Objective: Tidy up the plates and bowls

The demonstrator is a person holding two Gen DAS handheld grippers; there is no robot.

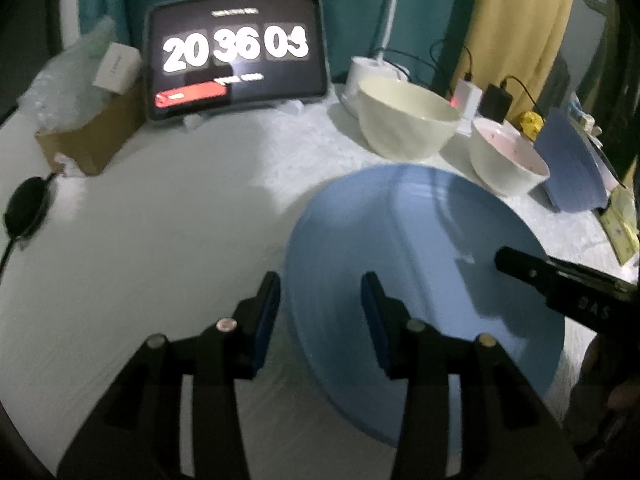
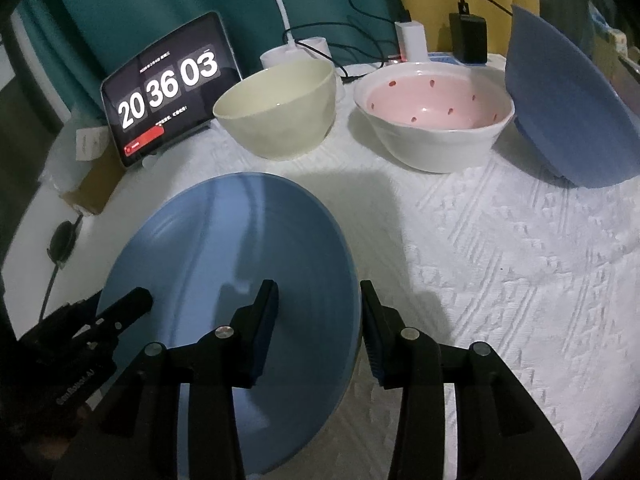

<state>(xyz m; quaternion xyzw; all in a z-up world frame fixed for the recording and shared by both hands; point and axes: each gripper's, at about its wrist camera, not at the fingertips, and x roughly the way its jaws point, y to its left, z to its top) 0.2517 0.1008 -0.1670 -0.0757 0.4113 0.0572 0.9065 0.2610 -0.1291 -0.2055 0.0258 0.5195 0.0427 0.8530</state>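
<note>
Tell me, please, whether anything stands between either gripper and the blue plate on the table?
Nothing visible does. The left gripper straddles the left rim of the blue plate with its jaws open, and the right gripper straddles the opposite rim the same way. The cream bowl and pink bowl sit well behind the plate.

Both views are dimly lit and curved by fisheye distortion, with black vignetting at the corners. The left wrist view is smeared by motion blur. Glare is thrown by the glowing black tablet screen (image 2: 170,84); soft shadows are cast across the white quilted tablecloth (image 2: 500,264).
</note>
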